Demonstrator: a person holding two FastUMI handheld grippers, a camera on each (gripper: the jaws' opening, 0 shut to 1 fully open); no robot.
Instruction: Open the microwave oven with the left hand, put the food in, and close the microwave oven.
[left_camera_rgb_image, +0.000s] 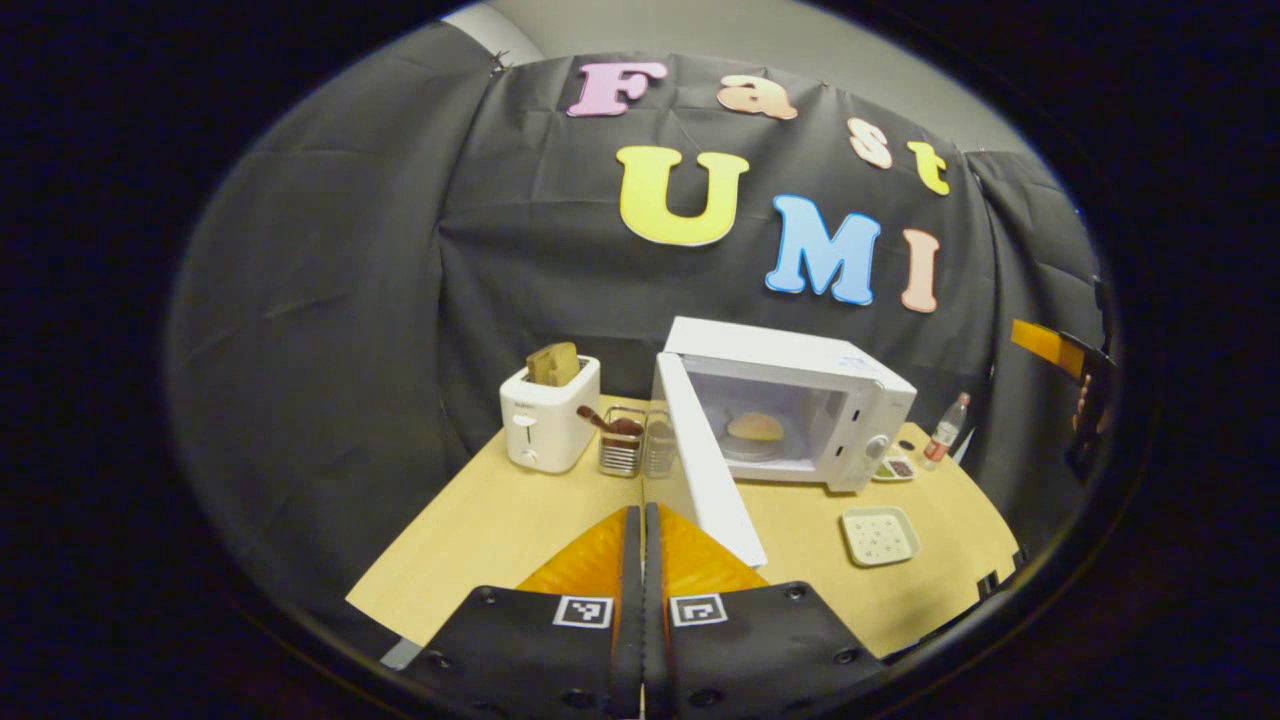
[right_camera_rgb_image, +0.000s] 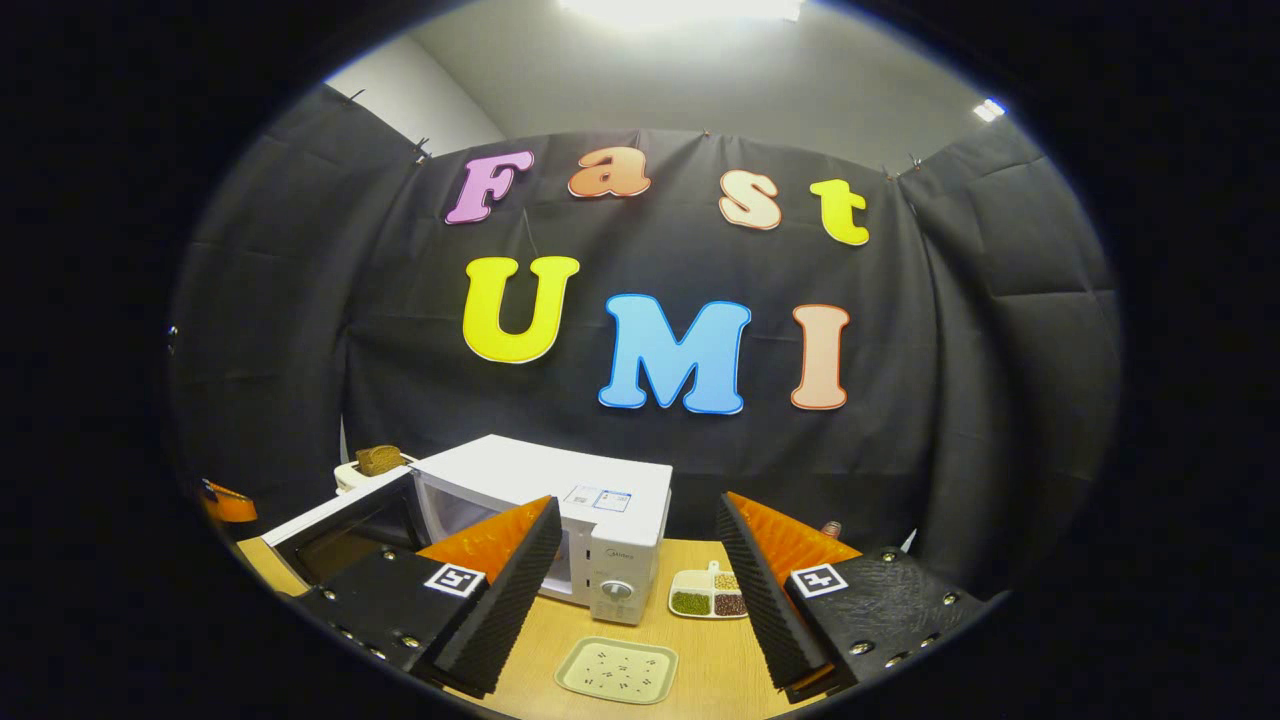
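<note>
Wooden worktop (left_camera_rgb_image: 480, 530) carries everything. White microwave oven (left_camera_rgb_image: 800, 375) sits toward the back, its door (left_camera_rgb_image: 705, 465) swung wide open toward the camera in the left gripper view. Food, a bun (left_camera_rgb_image: 755, 427), lies inside the cavity on the round plate (left_camera_rgb_image: 752, 447). White toaster (left_camera_rgb_image: 548, 415) stands left of the microwave with a bread slice (left_camera_rgb_image: 553, 364) sticking out of the top. Between toaster and open door, two wire mesh holders (left_camera_rgb_image: 636, 443) side by side, something dark red-brown in the left one.

In front of the microwave on the worktop: a small square tray (left_camera_rgb_image: 880, 535), pale with dots, nothing on it. Just beside the microwave's right front corner, a small divided dish (left_camera_rgb_image: 895, 468) with green and dark fillings. Further right, a small plastic bottle (left_camera_rgb_image: 946, 432) upright, red label.

Left tool (left_camera_rgb_image: 643, 560): fingers pressed together, nothing between them, above the near worktop and just in front of the door's edge.

Right tool (right_camera_rgb_image: 638, 585): fingers spread wide apart, holding nothing, raised over the worktop; between them in the right gripper view are the microwave's control panel, the divided dish and the square tray.
</note>
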